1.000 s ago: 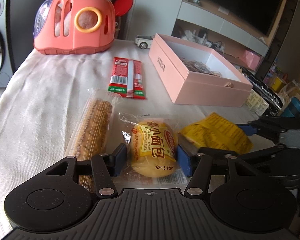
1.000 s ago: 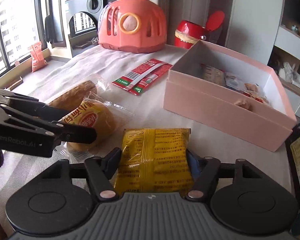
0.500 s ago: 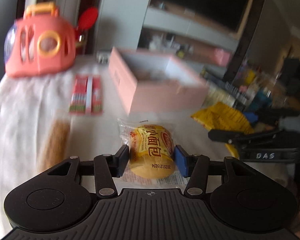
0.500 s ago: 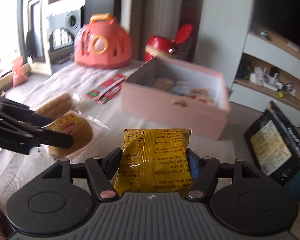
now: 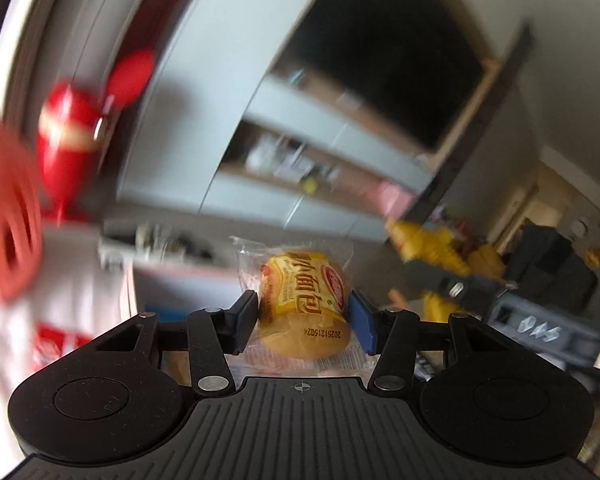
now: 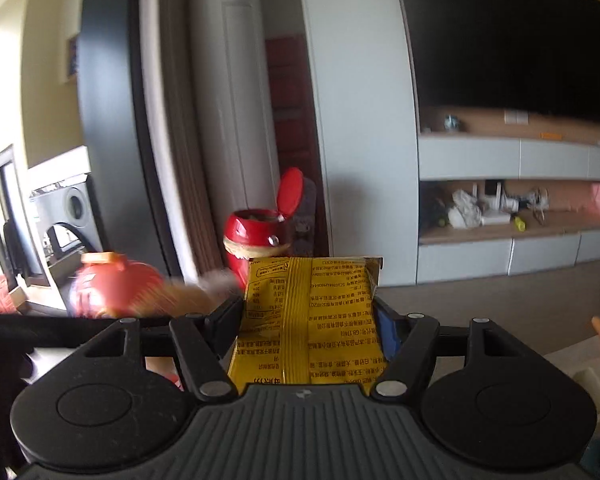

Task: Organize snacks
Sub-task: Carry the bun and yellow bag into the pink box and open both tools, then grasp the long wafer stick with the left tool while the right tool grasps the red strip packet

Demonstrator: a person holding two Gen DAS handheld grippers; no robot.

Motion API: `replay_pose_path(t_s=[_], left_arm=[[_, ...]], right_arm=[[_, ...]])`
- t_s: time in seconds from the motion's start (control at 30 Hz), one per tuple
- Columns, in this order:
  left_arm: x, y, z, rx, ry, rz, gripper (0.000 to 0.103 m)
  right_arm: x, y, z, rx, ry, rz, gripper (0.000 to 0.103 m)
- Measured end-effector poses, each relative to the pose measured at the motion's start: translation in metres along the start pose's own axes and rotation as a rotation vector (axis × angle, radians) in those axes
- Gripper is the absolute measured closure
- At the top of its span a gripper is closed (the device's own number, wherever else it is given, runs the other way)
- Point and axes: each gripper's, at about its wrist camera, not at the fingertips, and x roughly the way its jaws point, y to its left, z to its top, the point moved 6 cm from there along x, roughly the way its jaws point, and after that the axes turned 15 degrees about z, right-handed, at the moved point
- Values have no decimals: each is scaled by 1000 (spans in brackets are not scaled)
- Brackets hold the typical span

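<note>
A wrapped yellow bun [image 5: 300, 280] sits between the blue pads of my left gripper [image 5: 303, 312]; the jaws are closing and the pads press its sides, holding it above the table. The left wrist view is blurred by motion. My right gripper [image 6: 306, 316] is shut on a yellow snack packet [image 6: 308, 300], held upright in the air. In the left wrist view that right gripper [image 5: 460, 288] and its yellow packet [image 5: 428, 240] show blurred at the right. The pink box [image 5: 172, 280] is only a smeared edge behind the bun.
A red jar with its lid open [image 6: 256, 236] and a pink toy carrier [image 6: 116, 288] stand at the back of the table. Red sachets [image 5: 56, 344] lie on the white cloth at lower left. A shelf unit and a dark screen fill the far wall.
Both grippers rose off the table with their snacks and tilted up toward the wall. The left jaws narrowed onto the bun. The table and pink box dropped mostly out of view.
</note>
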Motion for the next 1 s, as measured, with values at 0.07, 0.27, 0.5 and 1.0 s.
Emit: replay_pose_path(t_s=[0.07, 0.27, 0.5, 1.0], left_arm=[[24, 13, -7, -37, 31, 33, 50], [-11, 59, -23, 8, -9, 63, 50], [-77, 133, -71, -3, -40, 298, 50], [-127, 157, -171, 141, 71, 439, 48]], right_arm=[[33, -9, -3, 19, 43, -15, 35], [91, -23, -28, 65, 191, 32, 35], [96, 7, -50, 64, 217, 62, 33], [195, 166, -111, 112, 540, 158, 32]])
